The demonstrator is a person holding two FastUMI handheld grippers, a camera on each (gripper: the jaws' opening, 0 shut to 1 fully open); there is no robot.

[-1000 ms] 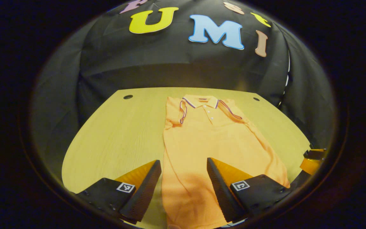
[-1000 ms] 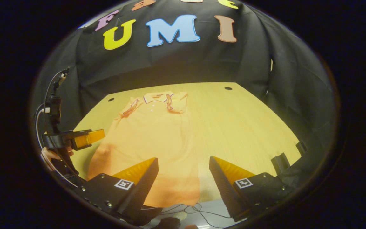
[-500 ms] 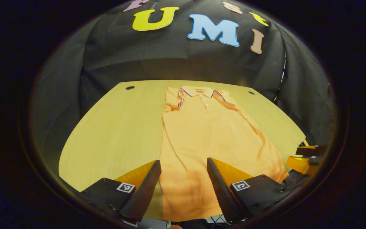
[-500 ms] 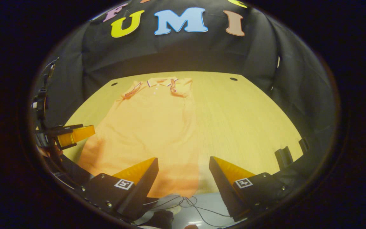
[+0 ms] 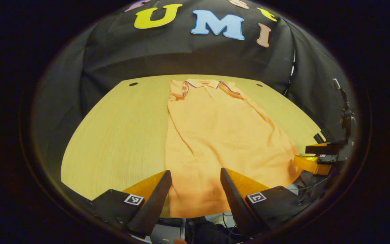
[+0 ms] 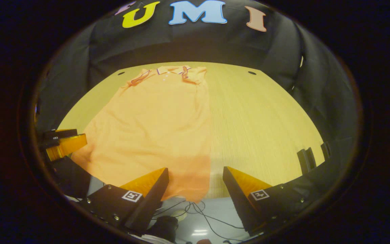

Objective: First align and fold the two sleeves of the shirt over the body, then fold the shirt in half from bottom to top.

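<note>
An orange polo shirt (image 5: 215,135) lies flat on the wooden table (image 5: 113,135), collar at the far end, both sleeves folded in over the chest. Its hem reaches the table's near edge. My left gripper (image 5: 195,184) stands open above the hem's left part, holding nothing. In the right gripper view the shirt (image 6: 154,125) lies to the left, and my right gripper (image 6: 195,184) is open over the hem's right corner, with nothing between its fingers. Each gripper also appears in the other's view: the right gripper (image 5: 317,159) at the shirt's right corner, the left gripper (image 6: 63,144) at its left.
Two round cable holes (image 5: 133,84) (image 5: 259,85) mark the table's far corners. Black clamps (image 6: 305,159) sit on the table's right edge. Cables (image 6: 195,208) lie on the floor below the near edge. Bare wood (image 6: 259,128) stretches right of the shirt.
Both grippers have drawn back toward the table's near edge, still open. The shirt's hem and the floor below now show between the fingers. The shirt itself has not moved.
</note>
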